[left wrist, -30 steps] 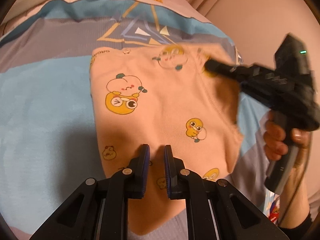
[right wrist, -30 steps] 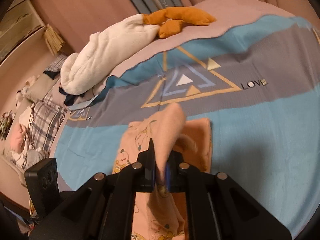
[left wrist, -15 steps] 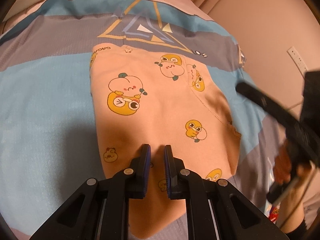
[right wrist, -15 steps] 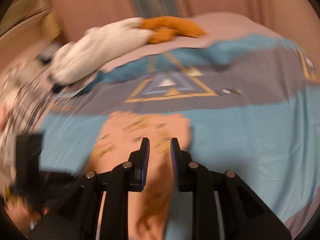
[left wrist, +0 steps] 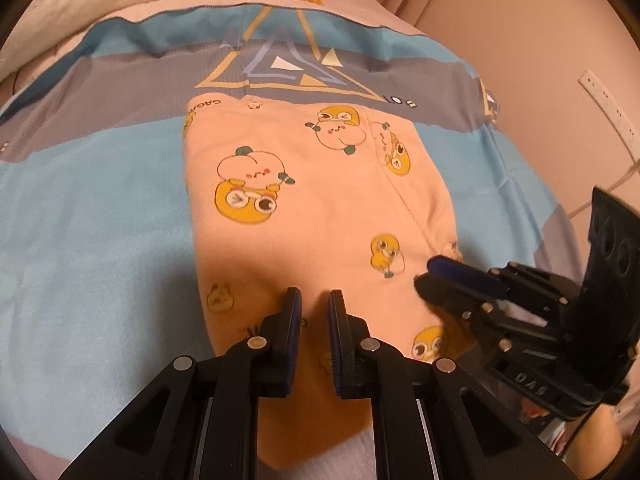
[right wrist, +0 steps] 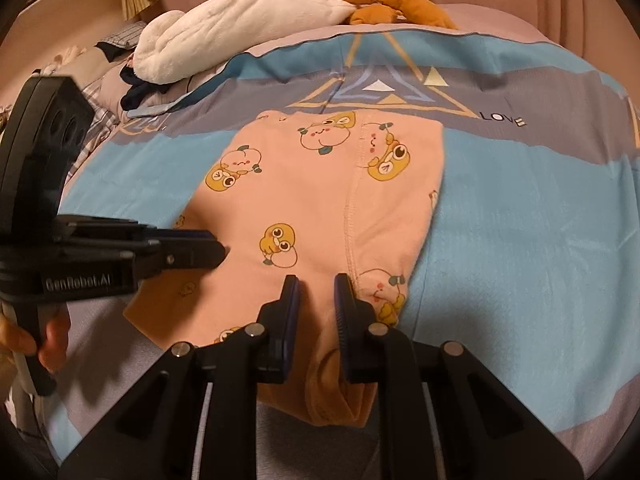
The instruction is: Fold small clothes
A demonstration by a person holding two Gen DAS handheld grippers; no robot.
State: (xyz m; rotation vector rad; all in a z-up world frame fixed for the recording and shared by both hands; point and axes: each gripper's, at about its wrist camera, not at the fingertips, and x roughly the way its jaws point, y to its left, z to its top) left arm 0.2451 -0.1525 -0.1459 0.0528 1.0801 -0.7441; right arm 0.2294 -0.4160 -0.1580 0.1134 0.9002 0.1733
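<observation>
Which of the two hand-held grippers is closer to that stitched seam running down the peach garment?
Right. The right hand-held gripper sits at the seam's near end on the peach garment, jaws closing on nothing. The left hand-held gripper is farther toward the garment's other side.

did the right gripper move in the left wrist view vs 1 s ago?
Yes. The right gripper dropped from the far right corner of the pink cartoon-print garment to its near right edge, measured against that garment.

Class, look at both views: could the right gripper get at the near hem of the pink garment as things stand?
Probably yes. The right gripper hovers over the pink garment, jaws closing, nothing between them, and no obstacle covers the hem just below.
</observation>
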